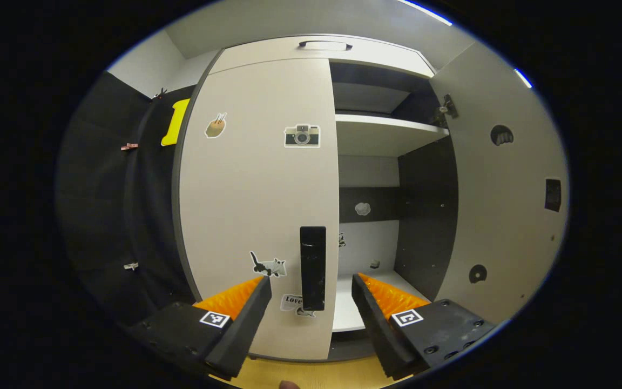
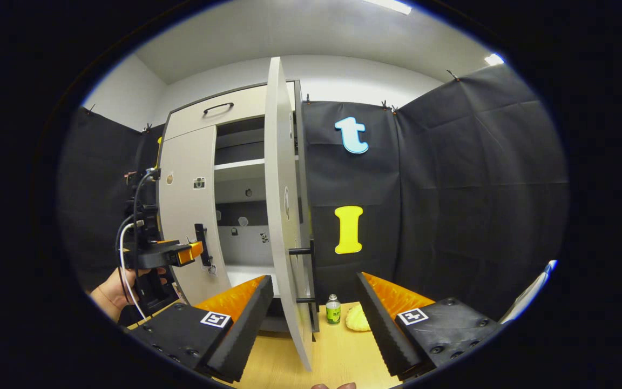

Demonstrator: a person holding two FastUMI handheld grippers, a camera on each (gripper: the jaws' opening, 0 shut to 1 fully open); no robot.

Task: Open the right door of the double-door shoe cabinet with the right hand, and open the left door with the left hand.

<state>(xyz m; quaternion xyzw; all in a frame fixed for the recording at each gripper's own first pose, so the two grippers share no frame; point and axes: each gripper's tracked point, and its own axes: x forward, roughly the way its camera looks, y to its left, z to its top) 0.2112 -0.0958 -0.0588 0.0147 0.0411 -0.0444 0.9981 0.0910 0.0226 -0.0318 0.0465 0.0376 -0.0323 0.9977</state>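
At the bottom of the left gripper view: left gripper spread wide, fingers flanking the left handle but short of it, nothing pinched. Behind the handle, left door shut, filling centre-left of frame. To the right, shelves exposed and right door swung wide at the right edge.

At the bottom of the right gripper view: right gripper also spread, holding nothing, fingers either side of the right door's edge, right handle just above and apart. Lower centre, a bottle and yellow cloth on the floor.

Judged: right-door step done; left-door step in hand. Next move: advance the left gripper until the handle sits between the fingers, close, then pull outward along the hinge arc at frame left.
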